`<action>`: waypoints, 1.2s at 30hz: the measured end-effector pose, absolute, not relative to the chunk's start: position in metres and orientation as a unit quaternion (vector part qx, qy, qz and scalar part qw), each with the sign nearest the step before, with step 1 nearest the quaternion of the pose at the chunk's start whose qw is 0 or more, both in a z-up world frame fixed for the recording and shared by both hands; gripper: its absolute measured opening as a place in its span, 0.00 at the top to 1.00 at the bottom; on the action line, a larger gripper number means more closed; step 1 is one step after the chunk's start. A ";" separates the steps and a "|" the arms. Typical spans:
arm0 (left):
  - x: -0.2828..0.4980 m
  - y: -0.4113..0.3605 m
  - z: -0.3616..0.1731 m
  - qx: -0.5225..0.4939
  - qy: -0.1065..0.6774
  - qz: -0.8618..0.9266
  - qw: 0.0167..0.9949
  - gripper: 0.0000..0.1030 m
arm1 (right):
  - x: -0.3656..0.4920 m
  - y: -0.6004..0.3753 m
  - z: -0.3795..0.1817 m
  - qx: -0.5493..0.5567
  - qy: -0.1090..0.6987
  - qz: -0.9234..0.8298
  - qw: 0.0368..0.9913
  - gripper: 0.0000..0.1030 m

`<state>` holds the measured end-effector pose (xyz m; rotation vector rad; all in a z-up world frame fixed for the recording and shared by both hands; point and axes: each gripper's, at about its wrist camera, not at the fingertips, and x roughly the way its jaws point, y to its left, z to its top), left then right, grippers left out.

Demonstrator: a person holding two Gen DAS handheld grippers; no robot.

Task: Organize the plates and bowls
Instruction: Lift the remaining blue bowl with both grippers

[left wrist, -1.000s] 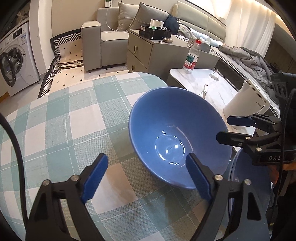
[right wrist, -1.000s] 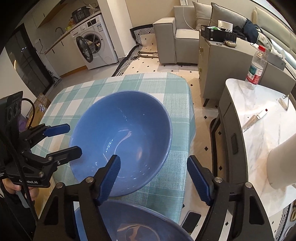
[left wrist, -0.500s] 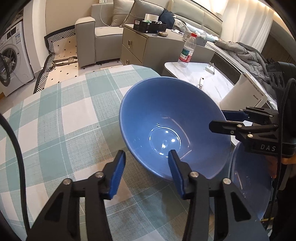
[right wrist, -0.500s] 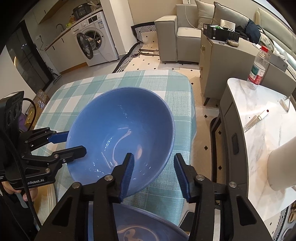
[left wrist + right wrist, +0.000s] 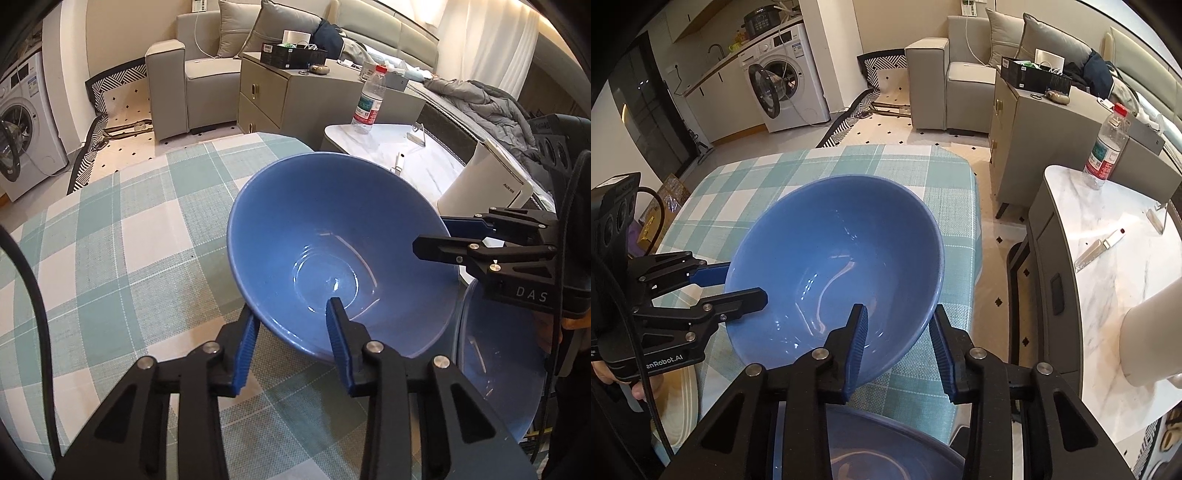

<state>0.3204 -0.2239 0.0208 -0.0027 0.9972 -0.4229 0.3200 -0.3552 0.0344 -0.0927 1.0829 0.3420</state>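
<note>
A large blue bowl point(image 5: 332, 236) point(image 5: 827, 266) sits tilted on the green-and-white checked tablecloth point(image 5: 122, 236). My left gripper point(image 5: 291, 310) straddles its near rim, one pad outside and one inside; the jaws are still closing and press on the wall. In the right wrist view that same left gripper point(image 5: 746, 282) grips the bowl's left edge. My right gripper point(image 5: 899, 310) is shut on the opposite rim and appears again as the right gripper point(image 5: 432, 234) in the left wrist view. A second blue bowl point(image 5: 498, 369) point(image 5: 871, 443) lies below, partly hidden by the fingers.
The table edge point(image 5: 971, 221) drops to tiled floor on the right. A white marble side table point(image 5: 1115, 258) carries a water bottle point(image 5: 1108, 147) and a white appliance point(image 5: 487, 184). A grey cabinet point(image 5: 295, 96), a sofa and a washing machine point(image 5: 783, 77) stand farther off.
Both grippers' jaws have come in from wide apart onto the bowl's rim, one on each side. Neither hand has shifted, and the bowl now sits a little more tilted.
</note>
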 end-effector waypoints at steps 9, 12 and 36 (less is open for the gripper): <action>0.317 -0.220 0.028 -0.001 0.463 -0.196 0.864 0.65 | 0.316 -0.351 0.044 -0.048 0.499 0.166 0.849 0.65; 0.316 -0.219 0.031 -0.001 0.458 -0.193 0.868 0.65 | 0.313 -0.349 0.048 -0.048 0.494 0.169 0.852 0.65; 0.296 -0.202 0.067 -0.010 0.416 -0.186 0.890 0.65 | 0.288 -0.332 0.089 -0.061 0.450 0.174 0.874 0.65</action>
